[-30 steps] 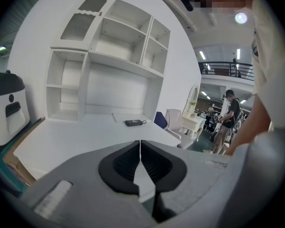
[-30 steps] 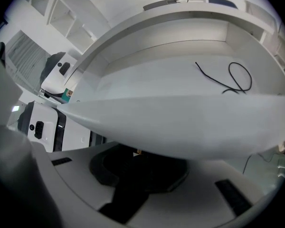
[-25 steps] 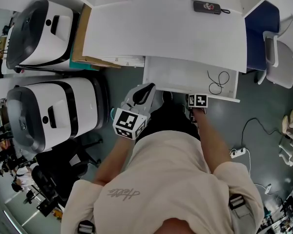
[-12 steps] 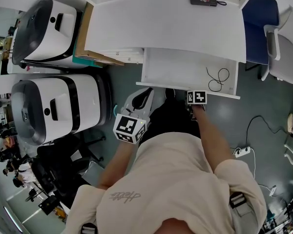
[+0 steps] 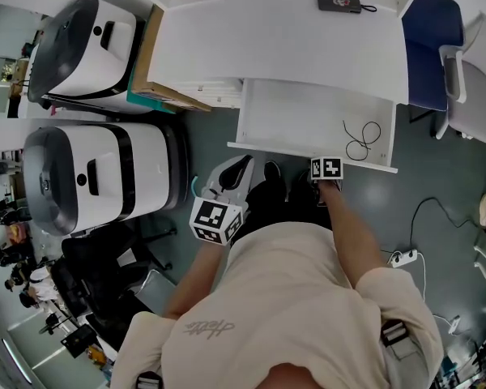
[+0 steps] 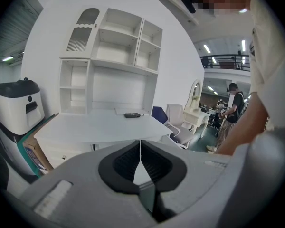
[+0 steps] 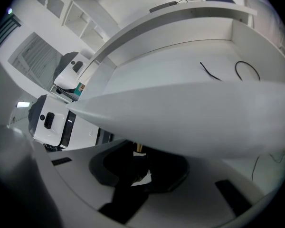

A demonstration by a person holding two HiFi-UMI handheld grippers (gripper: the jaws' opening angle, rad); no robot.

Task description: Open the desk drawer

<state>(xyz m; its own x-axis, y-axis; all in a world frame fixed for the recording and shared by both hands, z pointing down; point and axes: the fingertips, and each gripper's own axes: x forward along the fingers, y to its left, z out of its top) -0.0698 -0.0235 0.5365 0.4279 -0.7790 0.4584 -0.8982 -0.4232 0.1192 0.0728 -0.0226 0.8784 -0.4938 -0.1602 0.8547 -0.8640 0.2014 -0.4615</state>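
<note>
Two grippers in play, one working. The desk drawer [image 5: 300, 120] is standing well out from under the front edge of the white desk [image 5: 275, 47], toward its right end, with a loop of black cable [image 5: 361, 140] lying in its right corner.

Your right gripper [image 7: 140, 167] is reaching up beneath the drawer's front panel. Its jaws are sitting fairly wide and seem to be clamping the small drawer knob [image 7: 138, 148].

Your left gripper [image 6: 140, 146] is hanging clear below the drawer's left corner, jaws together on nothing.

Judging the opening nearly done. You are needing a straight, level draw toward your body. A downward tug is risking the pads slipping off so small a knob.

Room: grey-green floor, two white machines [image 5: 89, 177] standing off the desk's left end, and a power strip [image 5: 401, 255] lying on the floor.
</note>
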